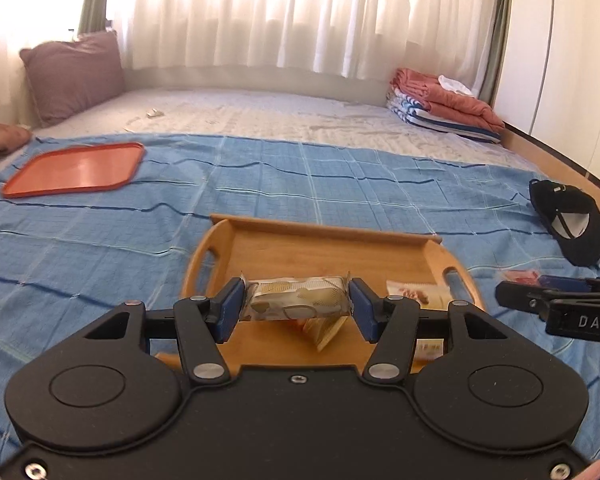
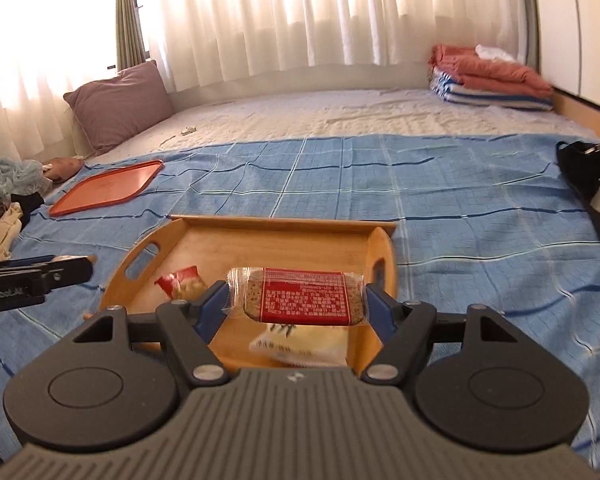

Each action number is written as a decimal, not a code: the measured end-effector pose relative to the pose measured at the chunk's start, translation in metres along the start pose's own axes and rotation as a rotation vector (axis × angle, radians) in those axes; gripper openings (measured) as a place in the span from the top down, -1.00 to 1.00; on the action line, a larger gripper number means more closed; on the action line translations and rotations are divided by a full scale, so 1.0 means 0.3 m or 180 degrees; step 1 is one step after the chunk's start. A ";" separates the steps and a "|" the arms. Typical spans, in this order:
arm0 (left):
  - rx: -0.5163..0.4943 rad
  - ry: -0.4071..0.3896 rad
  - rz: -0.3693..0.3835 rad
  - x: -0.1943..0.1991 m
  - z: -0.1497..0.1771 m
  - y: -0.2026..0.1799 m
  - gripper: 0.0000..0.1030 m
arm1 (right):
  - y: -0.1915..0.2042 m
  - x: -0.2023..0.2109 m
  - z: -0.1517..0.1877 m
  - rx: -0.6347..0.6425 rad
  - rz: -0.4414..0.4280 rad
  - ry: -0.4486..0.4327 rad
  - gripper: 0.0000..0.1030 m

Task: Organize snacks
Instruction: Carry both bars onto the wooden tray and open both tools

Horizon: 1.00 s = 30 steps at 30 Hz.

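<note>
Snacks are gripped in both your grippers above the wooden tray: the left gripper clamps a clear-wrapped yellowish packet, and the right gripper clamps a red-labelled cracker packet. More packets lie in the tray on the blue blanket; an orange tray sits well apart.
</note>
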<state>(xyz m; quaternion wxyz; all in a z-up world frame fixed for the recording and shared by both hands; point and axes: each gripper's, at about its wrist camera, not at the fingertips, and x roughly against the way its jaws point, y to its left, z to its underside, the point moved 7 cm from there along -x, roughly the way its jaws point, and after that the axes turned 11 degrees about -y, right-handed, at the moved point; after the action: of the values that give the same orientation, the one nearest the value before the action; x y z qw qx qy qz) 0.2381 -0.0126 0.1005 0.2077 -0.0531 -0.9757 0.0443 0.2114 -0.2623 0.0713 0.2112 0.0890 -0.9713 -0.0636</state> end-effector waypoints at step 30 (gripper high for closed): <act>0.0105 0.0645 0.0006 -0.658 0.128 -0.025 -0.08 | -0.038 -0.613 0.112 0.0164 0.0034 0.0814 -0.43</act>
<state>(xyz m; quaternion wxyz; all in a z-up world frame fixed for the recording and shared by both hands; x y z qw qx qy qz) 0.4010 -0.0464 -0.0126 0.3061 -0.0548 -0.9488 0.0551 0.3634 -0.2339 -0.0342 0.3313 0.0965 -0.9382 -0.0256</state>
